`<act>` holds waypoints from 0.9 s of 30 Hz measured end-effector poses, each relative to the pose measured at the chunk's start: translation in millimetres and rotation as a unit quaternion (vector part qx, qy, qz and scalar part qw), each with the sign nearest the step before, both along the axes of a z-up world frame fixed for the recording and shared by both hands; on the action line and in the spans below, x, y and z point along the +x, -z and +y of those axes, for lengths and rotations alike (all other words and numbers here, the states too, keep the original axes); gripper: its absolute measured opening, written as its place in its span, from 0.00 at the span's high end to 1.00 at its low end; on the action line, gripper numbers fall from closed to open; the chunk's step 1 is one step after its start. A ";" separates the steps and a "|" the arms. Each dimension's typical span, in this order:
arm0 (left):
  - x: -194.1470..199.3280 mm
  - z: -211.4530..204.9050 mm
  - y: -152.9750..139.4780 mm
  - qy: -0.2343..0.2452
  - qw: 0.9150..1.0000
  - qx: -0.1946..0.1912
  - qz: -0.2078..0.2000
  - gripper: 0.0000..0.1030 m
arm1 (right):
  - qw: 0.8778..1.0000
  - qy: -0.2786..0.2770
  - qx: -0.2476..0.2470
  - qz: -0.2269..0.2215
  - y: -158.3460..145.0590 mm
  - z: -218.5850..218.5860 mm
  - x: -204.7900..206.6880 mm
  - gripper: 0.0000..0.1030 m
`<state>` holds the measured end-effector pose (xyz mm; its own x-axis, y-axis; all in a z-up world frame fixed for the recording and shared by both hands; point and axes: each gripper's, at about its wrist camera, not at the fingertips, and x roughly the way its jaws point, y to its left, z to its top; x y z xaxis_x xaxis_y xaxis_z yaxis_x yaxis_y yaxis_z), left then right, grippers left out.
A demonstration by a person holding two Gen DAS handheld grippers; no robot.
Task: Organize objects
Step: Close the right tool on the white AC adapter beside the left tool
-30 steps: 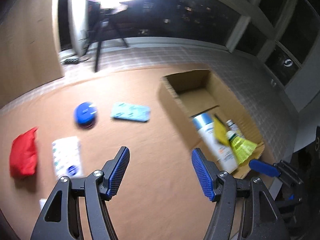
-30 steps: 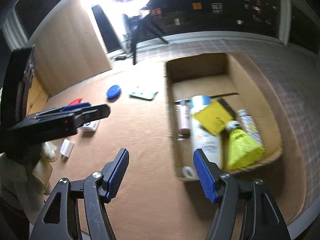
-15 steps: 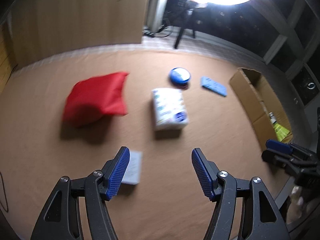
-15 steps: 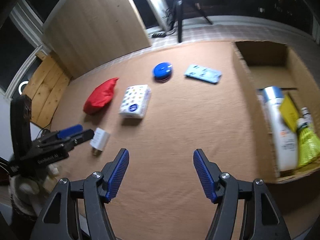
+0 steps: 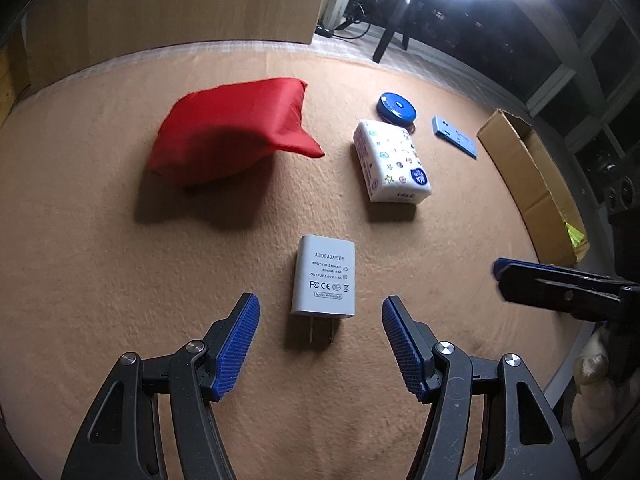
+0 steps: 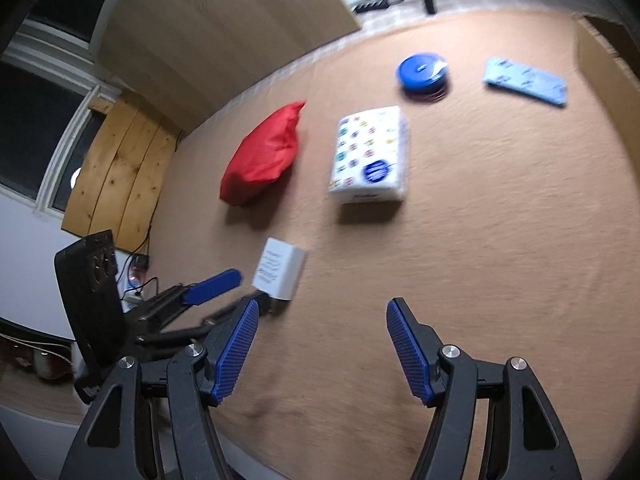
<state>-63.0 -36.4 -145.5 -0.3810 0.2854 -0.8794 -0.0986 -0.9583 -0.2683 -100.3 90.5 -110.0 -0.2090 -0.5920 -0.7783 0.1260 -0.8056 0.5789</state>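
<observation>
A white AC/DC adapter (image 5: pixel 325 278) lies flat on the tan cloth, prongs toward me. My left gripper (image 5: pixel 320 300) hangs open just above its near end, one pad on each side and neither touching it. In the right wrist view the adapter (image 6: pixel 280 268) sits left of centre with the left gripper's blue fingers (image 6: pixel 212 286) beside it. My right gripper (image 6: pixel 323 303) is open over bare cloth, nothing between its pads. Farther back lie a red pouch (image 5: pixel 232 132), a patterned tissue pack (image 5: pixel 392 160), a round blue tin (image 5: pixel 396 107) and a light blue flat pack (image 5: pixel 456 136).
An open cardboard box (image 5: pixel 532 184) stands at the right edge of the cloth with something yellow inside. The right gripper's finger (image 5: pixel 520 272) reaches in from the right. A wooden panel (image 6: pixel 224 20) and a tripod stand behind the cloth, with cables off its left edge.
Both grippers have swung left, away from the cardboard box, and come down lower. The left one now hangs over the white adapter; the right view now faces the loose objects.
</observation>
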 end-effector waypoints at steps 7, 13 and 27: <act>-5.4 4.2 11.2 0.028 1.000 -0.002 -0.002 0.38 | 0.999 -0.016 -0.016 -0.023 14.1 -32.9 -18.0 0.40; -14.1 4.9 15.9 0.038 0.999 0.005 -0.004 0.45 | 0.998 -0.033 -0.025 -0.049 28.0 -53.1 -29.4 0.46; -16.0 13.0 20.2 0.042 0.999 0.005 -0.003 0.61 | 0.996 -0.057 -0.024 -0.066 41.1 -61.8 -34.7 0.65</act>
<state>-79.0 -23.4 -165.8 -0.3511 0.3239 -0.8785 -0.1763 -0.9444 -0.2777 -135.0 28.7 -151.2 -0.0361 -0.6425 -0.7655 0.1342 -0.7621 0.6333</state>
